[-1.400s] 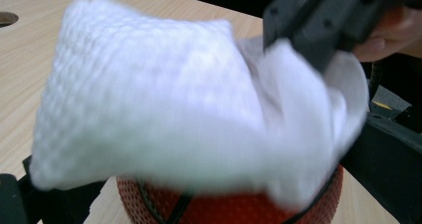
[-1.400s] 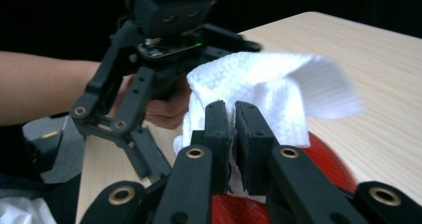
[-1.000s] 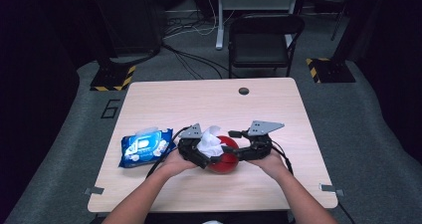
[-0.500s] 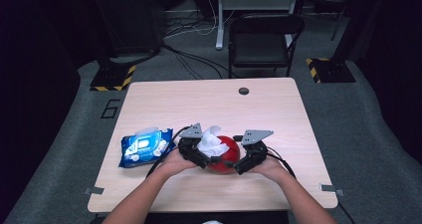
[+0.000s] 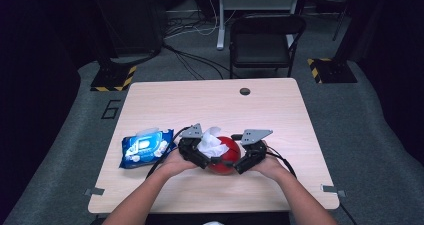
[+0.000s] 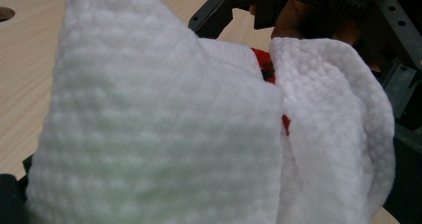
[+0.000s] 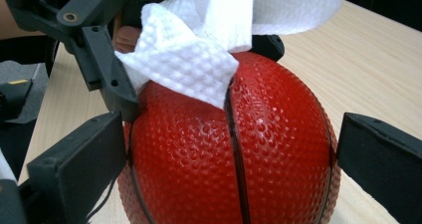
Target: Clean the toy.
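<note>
A red dimpled ball [image 5: 226,152] rests on the table near the front edge. My left gripper [image 5: 206,157] is shut on a crumpled white wipe [image 5: 212,144] and holds it against the ball's top left. The wipe [image 6: 149,124] covers most of the left gripper view, with a sliver of the ball [image 6: 262,59] behind it. My right gripper [image 7: 226,164] has just been opening. Its wide jaws now straddle the ball [image 7: 234,154], one pad [image 7: 74,169] close by each side, with no squeeze visible. The wipe [image 7: 199,45] drapes over the ball's crown.
A blue pack of wet wipes [image 5: 145,147] lies left of my hands. The wooden table [image 5: 210,100] has a round cable hole [image 5: 244,91] near its far edge. A black chair [image 5: 267,40] stands beyond the table, and cables run across the floor.
My right gripper has dropped from beside and above the ball to sit around it, jaws spread wider. The left gripper and the wipe have stayed on the ball.
</note>
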The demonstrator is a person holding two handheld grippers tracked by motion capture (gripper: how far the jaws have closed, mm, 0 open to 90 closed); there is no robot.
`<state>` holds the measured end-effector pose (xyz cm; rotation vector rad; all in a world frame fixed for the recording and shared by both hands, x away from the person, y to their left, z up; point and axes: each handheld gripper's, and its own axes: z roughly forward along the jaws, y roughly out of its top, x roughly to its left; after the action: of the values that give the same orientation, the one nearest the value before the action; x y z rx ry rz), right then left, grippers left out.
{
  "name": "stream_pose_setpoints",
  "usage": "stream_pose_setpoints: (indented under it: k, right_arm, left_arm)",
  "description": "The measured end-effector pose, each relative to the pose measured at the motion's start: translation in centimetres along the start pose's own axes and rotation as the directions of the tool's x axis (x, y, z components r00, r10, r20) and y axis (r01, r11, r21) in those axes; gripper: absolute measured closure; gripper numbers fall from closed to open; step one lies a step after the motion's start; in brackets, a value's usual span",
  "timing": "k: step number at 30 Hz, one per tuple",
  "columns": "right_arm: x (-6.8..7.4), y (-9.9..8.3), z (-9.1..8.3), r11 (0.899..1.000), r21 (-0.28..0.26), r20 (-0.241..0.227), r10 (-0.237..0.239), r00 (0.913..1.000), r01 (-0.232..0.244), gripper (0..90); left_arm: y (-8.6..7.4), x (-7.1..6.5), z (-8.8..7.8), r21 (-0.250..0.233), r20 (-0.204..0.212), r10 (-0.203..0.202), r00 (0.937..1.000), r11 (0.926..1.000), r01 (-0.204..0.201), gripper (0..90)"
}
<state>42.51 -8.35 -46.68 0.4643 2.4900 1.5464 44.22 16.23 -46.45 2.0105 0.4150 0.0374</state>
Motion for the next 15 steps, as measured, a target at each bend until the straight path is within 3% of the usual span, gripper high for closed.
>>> stream_pose_setpoints:
  k: [4,10,12,14,15]
  right_arm:
    - [0.0,0.2,-0.1,1.000,0.015,0.004,-0.016,0.9999,0.016,0.0]
    - [0.1,0.4,0.0,1.000,0.030,0.007,-0.002,1.0000,0.002,0.0]
    - [-0.2,0.4,0.1,0.999,0.045,-0.007,0.027,0.9996,-0.026,0.0]
    - [-0.4,0.4,0.0,0.997,0.058,-0.018,0.053,0.9984,-0.052,0.0]
    - [-0.4,0.3,-0.1,0.998,0.057,-0.020,0.038,0.9991,-0.037,0.0]
  left_arm:
    - [0.0,0.0,0.0,-0.001,-0.005,-0.004,1.0000,1.0000,0.004,0.0]
    - [0.1,0.0,-0.1,-0.001,-0.007,-0.014,0.9999,0.9999,0.014,0.0]
    - [0.3,-0.1,-0.3,-0.003,-0.017,-0.019,0.9997,0.9998,0.019,0.0]
    - [0.5,-0.1,-0.8,-0.042,-0.018,-0.015,0.9997,0.9990,0.014,5.8]
    - [0.8,-0.2,-1.2,-0.060,-0.034,-0.013,0.9994,0.9981,0.011,16.0]
